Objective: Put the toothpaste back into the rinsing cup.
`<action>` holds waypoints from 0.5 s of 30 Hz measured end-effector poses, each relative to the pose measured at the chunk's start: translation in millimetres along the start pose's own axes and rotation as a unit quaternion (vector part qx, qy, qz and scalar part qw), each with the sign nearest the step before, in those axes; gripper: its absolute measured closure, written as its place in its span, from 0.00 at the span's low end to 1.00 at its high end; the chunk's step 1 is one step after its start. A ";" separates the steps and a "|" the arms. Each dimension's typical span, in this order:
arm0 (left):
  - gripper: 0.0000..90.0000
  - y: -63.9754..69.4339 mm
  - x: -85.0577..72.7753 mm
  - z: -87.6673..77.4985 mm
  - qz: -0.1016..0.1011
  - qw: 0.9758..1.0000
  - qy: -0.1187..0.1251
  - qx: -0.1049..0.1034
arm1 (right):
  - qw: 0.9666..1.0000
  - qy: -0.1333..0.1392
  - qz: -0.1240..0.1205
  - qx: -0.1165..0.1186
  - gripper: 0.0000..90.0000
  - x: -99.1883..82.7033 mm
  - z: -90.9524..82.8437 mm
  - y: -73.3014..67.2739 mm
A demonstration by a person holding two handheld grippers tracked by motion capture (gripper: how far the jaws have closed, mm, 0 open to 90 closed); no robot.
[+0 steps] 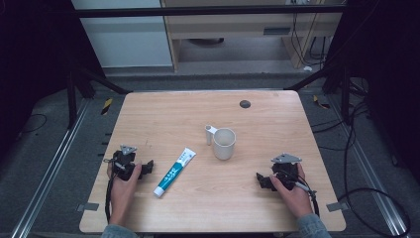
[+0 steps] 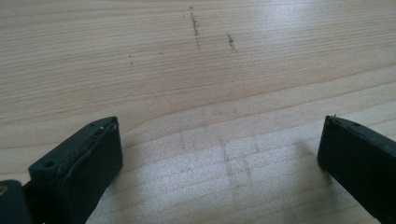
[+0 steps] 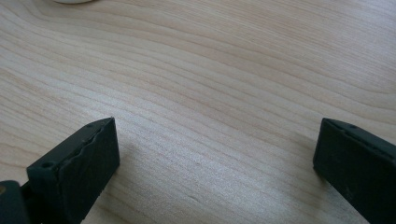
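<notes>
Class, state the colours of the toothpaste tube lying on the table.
The toothpaste tube is white with teal-blue print and a white cap, best seen in the high view.

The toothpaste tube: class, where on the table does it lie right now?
In the high view the toothpaste tube lies flat on the table, left of centre, between the left gripper and the white cup, touching neither.
</notes>
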State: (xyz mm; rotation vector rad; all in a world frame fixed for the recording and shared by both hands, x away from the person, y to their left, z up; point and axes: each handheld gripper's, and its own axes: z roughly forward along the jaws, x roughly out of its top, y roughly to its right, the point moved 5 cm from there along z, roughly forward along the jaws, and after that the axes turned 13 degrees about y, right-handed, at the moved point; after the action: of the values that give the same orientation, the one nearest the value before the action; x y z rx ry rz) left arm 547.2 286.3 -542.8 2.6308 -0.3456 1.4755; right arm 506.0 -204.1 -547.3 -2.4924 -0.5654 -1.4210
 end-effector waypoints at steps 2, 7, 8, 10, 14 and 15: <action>0.00 0.1 0.0 0.0 -0.001 1.000 0.000 0.000 | 1.000 0.000 0.000 0.000 0.01 0.0 0.0 0.0; 0.01 -1.8 -0.8 -3.9 0.004 1.000 -0.003 -0.009 | 1.000 0.000 0.000 0.000 0.01 0.0 0.0 0.0; 0.04 -2.7 -0.3 -6.7 0.000 1.000 -0.001 -0.013 | 1.000 0.000 0.000 0.000 0.01 0.0 0.0 0.0; 0.12 -2.9 0.2 -9.1 -0.003 1.000 0.000 -0.019 | 1.000 0.000 0.000 0.000 0.01 0.0 0.0 0.0; 0.12 -3.4 6.6 -21.6 -0.005 1.000 0.017 -0.021 | 1.000 0.000 0.000 0.000 0.01 0.0 0.0 0.0; 0.12 -2.6 10.1 -25.8 -0.005 1.000 0.022 -0.021 | 1.000 0.000 0.000 0.000 0.01 0.0 0.0 0.0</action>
State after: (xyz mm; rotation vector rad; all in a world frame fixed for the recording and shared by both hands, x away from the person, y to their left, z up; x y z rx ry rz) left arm 531.5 292.6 -520.6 2.5589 -0.3542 1.5032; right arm 506.0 -204.1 -547.3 -2.4926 -0.5660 -1.4210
